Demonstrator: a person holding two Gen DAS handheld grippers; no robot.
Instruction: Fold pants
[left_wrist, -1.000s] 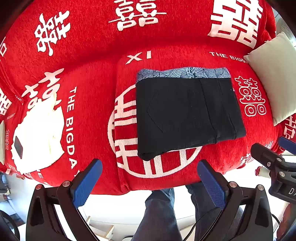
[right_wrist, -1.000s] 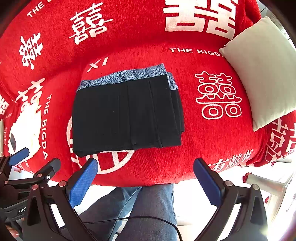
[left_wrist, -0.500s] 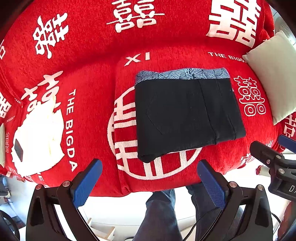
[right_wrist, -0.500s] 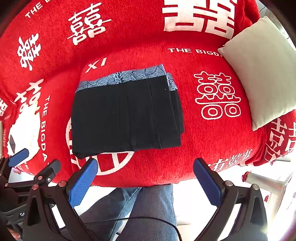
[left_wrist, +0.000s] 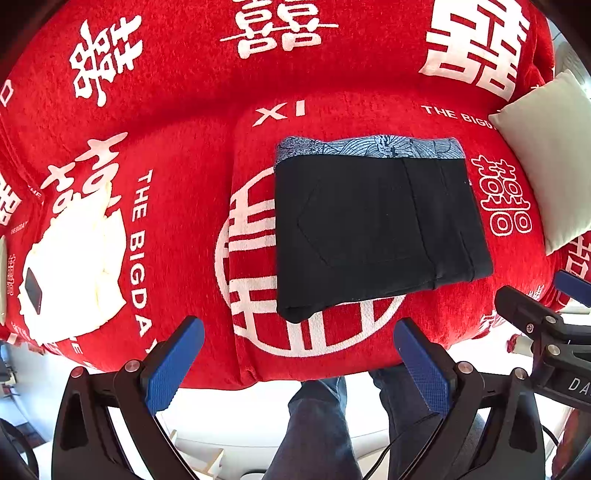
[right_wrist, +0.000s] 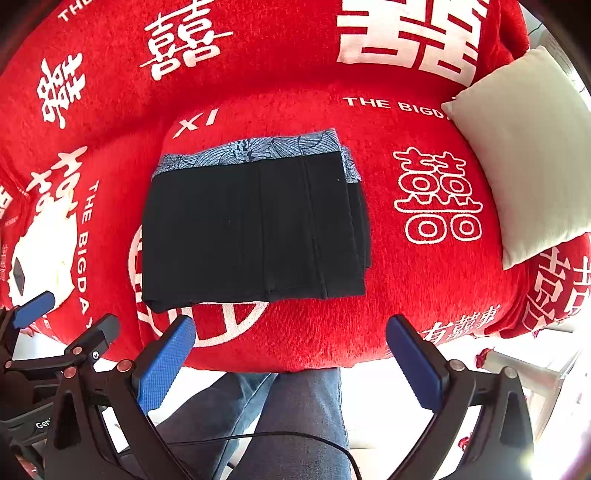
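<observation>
Pants (left_wrist: 376, 229) lie folded into a flat black rectangle on the red cover (left_wrist: 177, 122), their patterned blue-grey band along the far edge. In the left wrist view, the left gripper (left_wrist: 295, 363) hangs short of the pants' near edge, its blue fingers spread wide and empty. A white cushion (left_wrist: 550, 155) sits right of the pants, and a white cloth (left_wrist: 74, 273) well to their left.

From the right wrist view, the pants (right_wrist: 251, 229) show stacked layers at their right edge. The right gripper (right_wrist: 290, 360) is likewise spread and empty, near the pants' front edge, above a person's jeans (right_wrist: 295, 413). The cushion (right_wrist: 528, 147) lies right of the pants.
</observation>
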